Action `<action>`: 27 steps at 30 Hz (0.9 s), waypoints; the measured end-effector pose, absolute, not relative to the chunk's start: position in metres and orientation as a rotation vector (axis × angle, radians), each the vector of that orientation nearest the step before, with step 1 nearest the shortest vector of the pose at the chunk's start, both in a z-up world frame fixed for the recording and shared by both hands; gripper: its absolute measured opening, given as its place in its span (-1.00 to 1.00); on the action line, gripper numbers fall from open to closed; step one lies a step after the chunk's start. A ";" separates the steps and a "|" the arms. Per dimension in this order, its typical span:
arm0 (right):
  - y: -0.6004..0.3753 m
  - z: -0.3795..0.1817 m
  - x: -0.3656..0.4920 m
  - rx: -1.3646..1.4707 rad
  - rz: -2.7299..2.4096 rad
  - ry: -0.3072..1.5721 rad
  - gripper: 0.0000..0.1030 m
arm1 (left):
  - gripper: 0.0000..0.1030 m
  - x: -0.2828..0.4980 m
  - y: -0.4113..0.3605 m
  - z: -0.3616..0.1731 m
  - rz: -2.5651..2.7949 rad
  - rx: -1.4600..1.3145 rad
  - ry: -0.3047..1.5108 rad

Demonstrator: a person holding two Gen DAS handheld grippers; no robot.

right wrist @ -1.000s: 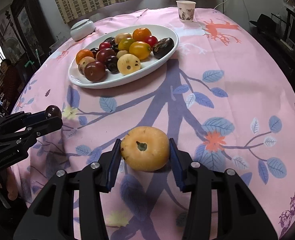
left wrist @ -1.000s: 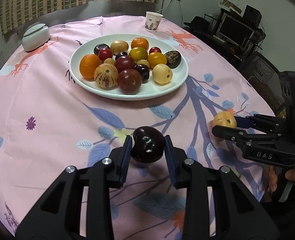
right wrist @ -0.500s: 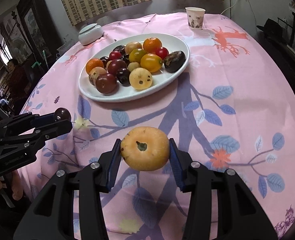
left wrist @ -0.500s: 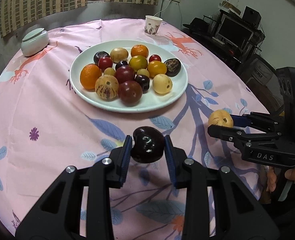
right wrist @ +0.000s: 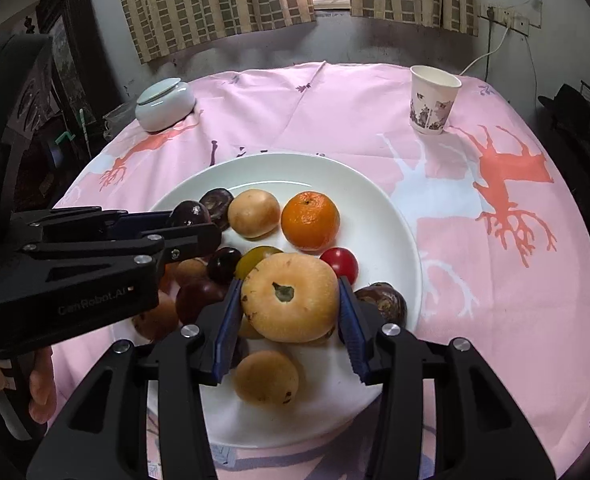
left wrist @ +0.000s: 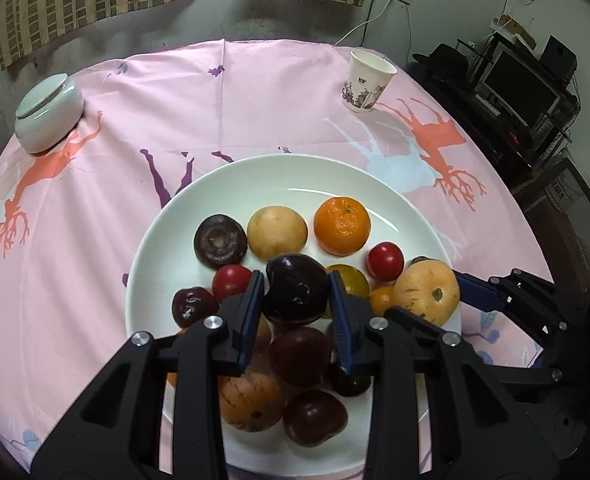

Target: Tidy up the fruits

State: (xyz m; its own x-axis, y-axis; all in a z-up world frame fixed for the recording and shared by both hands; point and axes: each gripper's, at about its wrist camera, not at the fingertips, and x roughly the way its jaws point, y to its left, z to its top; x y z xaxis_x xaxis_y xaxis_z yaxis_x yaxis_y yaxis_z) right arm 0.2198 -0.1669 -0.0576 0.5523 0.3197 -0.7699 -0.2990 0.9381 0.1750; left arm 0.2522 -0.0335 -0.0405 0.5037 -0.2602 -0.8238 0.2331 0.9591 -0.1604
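Observation:
A white plate (left wrist: 287, 184) (right wrist: 375, 216) on the pink tablecloth holds several fruits, among them an orange (left wrist: 341, 225) (right wrist: 310, 221). My left gripper (left wrist: 297, 300) is shut on a dark purple fruit (left wrist: 297, 289) and holds it above the fruits in the plate's middle; it also shows at the left of the right wrist view (right wrist: 193, 222). My right gripper (right wrist: 291, 312) is shut on a yellow-tan round fruit (right wrist: 291, 296) above the plate's right side; this fruit shows in the left wrist view (left wrist: 427, 292) too.
A paper cup (left wrist: 367, 82) (right wrist: 433, 98) stands at the back right of the table. A pale lidded jar (left wrist: 49, 112) (right wrist: 165, 102) stands at the back left. A monitor and shelves (left wrist: 523, 88) are off the table's right edge.
Both grippers have moved forward from the table's near side to above the plate, each still carrying its fruit. The plate now fills the middle of both views.

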 end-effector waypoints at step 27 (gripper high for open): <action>-0.158 -0.025 0.188 -0.076 0.298 0.792 0.96 | 0.86 0.213 -0.021 0.002 -0.251 -0.072 0.874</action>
State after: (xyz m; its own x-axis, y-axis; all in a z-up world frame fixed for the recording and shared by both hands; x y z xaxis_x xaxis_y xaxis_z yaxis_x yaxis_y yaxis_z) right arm 0.1885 -0.1576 -0.0254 0.6628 0.2348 -0.7110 -0.2912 0.9557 0.0442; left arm 0.2135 -0.0214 0.0022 0.6142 -0.2468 -0.7495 0.1881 0.9682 -0.1647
